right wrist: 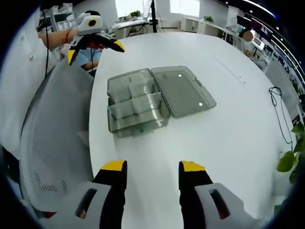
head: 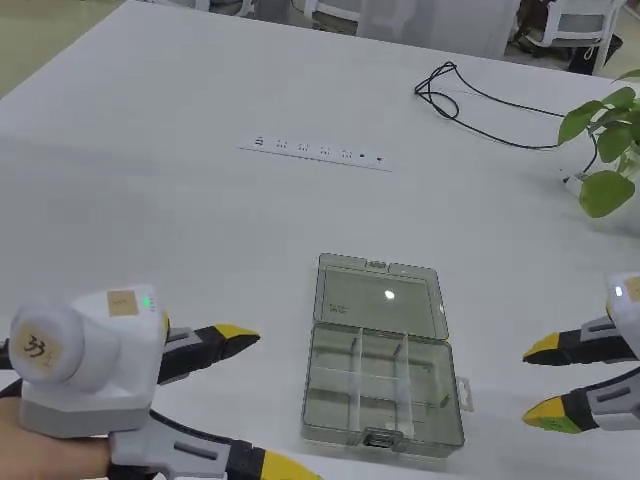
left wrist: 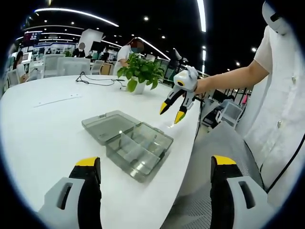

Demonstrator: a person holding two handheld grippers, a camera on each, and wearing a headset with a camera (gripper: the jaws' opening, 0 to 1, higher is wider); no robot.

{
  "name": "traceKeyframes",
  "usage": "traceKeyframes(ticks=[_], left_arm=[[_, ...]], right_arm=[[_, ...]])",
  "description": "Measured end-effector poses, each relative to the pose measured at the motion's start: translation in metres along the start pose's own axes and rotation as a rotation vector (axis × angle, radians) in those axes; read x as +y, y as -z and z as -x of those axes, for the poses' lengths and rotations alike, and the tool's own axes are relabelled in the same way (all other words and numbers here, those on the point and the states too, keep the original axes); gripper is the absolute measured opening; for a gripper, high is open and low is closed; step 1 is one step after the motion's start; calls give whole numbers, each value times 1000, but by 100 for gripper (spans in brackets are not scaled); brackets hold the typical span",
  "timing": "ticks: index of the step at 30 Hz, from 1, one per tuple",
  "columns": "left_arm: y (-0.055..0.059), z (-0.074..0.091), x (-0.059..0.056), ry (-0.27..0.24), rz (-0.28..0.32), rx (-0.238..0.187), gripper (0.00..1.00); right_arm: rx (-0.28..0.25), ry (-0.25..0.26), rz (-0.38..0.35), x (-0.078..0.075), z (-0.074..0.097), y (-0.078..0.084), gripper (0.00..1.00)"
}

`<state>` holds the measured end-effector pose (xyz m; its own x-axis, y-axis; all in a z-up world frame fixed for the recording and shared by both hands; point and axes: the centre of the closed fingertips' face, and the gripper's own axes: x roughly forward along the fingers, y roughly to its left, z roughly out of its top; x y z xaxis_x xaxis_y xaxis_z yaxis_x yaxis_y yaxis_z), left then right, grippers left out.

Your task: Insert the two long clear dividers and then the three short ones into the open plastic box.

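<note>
Jaws of the left claw (head: 265, 402) are spread wide, and nothing is between them. This claw is at the near left of the head view, held above the bench (head: 150, 220), to the left of the box (head: 430, 440) and apart from it. The right claw (head: 542, 380) is at the right edge of the same view, on the other side of the box. Its jaws are also apart, a little less wide, and they hold nothing. Both claws point toward the box from opposite sides, and neither one touches it.

The box is of clear greyish plastic and rests flat on the white bench, near the edge on the person's side. Its lid (head: 380, 298) is fully open and lies flat on the bench on the far side, joined to the base along one long edge. Inside the base, clear dividers (head: 356, 352) stand upright and cut it into several small compartments. The right gripper view shows longer walls and shorter cross walls, but I cannot count them with certainty, because the plastic is transparent.

Farther on the bench there is a flat white socket strip (head: 315, 152), beyond it a looped black cable (head: 470, 100), and at the far right a green plant (head: 605, 150). In the right gripper view a grey mesh chair (right wrist: 52, 143) stands just beside the bench edge.
</note>
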<state>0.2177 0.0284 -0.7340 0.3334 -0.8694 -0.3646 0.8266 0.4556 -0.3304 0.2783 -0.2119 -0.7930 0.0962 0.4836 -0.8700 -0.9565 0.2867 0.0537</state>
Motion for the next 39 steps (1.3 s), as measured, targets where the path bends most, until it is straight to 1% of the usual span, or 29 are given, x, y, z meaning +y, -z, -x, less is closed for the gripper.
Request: traceKeyframes(ticks=[2, 5, 9, 11, 12, 16, 19, 24, 29, 30, 36, 39], left_arm=[[1, 0, 0, 1, 3, 2, 98], [1, -1, 0, 2, 4, 4, 98], [1, -1, 1, 1, 8, 6, 98], [1, -1, 1, 1, 8, 7, 98], [1, -1, 1, 1, 9, 9, 98], [1, -1, 2, -1, 13, 9, 98], [1, -1, 3, -3, 14, 10, 98], [2, -1, 3, -4, 18, 14, 97], [1, -1, 4, -6, 21, 11, 97], [1, -1, 3, -7, 21, 10, 97], [0, -2, 3, -4, 19, 8, 97], [0, -3, 2, -1, 22, 8, 97]], right_arm=[[12, 7, -11, -4, 1, 9, 46], [68, 11, -7, -10, 2, 32, 47], [122, 14, 9, -11, 1, 47, 48], [162, 19, 34, -13, 0, 56, 48], [191, 22, 56, -15, -1, 62, 48], [248, 15, 90, -17, -4, 75, 47], [275, 7, 110, -17, -7, 80, 46], [295, 3, 128, -17, -9, 83, 44], [333, -6, 176, -15, -11, 90, 43], [330, -1, 191, -15, -11, 89, 43], [331, -1, 185, -17, -8, 91, 41], [335, -2, 192, -19, -8, 92, 36]])
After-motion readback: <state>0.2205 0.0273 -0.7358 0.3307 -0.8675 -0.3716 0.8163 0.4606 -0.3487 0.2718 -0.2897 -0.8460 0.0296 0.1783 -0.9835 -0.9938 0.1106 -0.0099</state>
